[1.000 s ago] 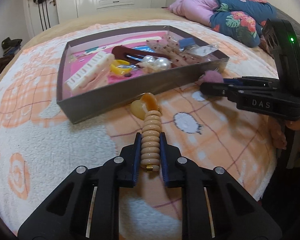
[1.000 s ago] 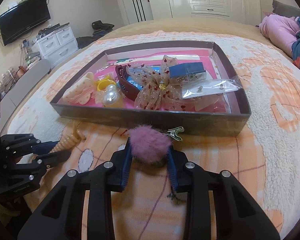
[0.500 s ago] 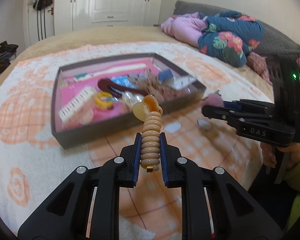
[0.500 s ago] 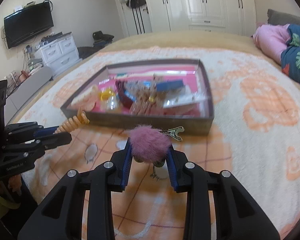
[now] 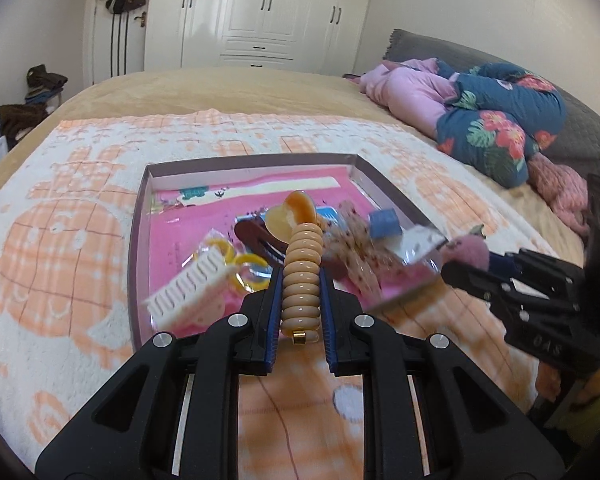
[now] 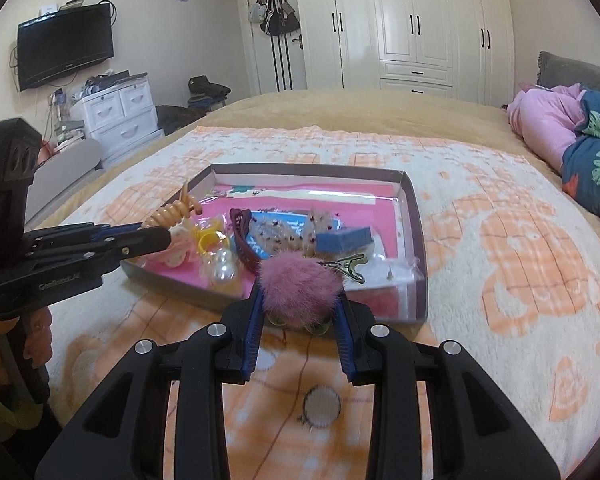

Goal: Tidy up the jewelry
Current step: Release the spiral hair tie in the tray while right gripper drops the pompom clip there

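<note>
Both grippers risen above 1 tray (image 5: 138,216), left gripper (image 5: 300,312) jaws clamping 1 ribbed clip (image 5: 302,276), right gripper (image 6: 298,308) jaws clamping 1 pompom clip (image 6: 300,286)

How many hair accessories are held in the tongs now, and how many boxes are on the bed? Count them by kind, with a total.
Beige ribbed hair clip, in the left tongs: 1
Pink pompom clip, in the right tongs: 1
Open box: 1
Total: 3
</note>
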Motion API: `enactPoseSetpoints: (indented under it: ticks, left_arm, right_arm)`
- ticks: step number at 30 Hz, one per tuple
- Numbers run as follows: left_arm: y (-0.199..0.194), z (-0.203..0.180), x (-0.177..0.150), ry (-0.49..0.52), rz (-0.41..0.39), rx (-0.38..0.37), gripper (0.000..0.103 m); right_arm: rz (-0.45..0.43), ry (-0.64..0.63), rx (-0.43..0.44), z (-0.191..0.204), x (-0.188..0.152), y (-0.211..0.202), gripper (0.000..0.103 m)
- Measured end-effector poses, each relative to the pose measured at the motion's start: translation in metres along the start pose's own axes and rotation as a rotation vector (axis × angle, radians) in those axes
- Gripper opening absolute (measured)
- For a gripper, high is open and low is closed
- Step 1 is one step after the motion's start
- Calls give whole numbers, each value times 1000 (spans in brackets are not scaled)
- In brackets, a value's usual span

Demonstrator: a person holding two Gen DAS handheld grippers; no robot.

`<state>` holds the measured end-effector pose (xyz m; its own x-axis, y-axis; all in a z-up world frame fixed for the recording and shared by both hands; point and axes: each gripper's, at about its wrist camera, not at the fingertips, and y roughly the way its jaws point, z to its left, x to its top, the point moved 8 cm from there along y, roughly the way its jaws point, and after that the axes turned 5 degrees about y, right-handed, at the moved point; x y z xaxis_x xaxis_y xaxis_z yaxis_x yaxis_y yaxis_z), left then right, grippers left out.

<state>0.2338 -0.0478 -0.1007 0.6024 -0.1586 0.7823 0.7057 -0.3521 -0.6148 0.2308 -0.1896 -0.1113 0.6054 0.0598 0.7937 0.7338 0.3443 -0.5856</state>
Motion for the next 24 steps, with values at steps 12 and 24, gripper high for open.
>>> enactPoseSetpoints:
  ticks: [12, 24]
  left_arm:
    - [35, 24, 14, -56, 28, 15, 11]
    - [54, 38, 11, -91, 56, 19, 11]
  right_arm:
    - [22, -34, -35, 1, 15, 36, 30]
    - [98, -39, 4, 13, 7, 70, 31]
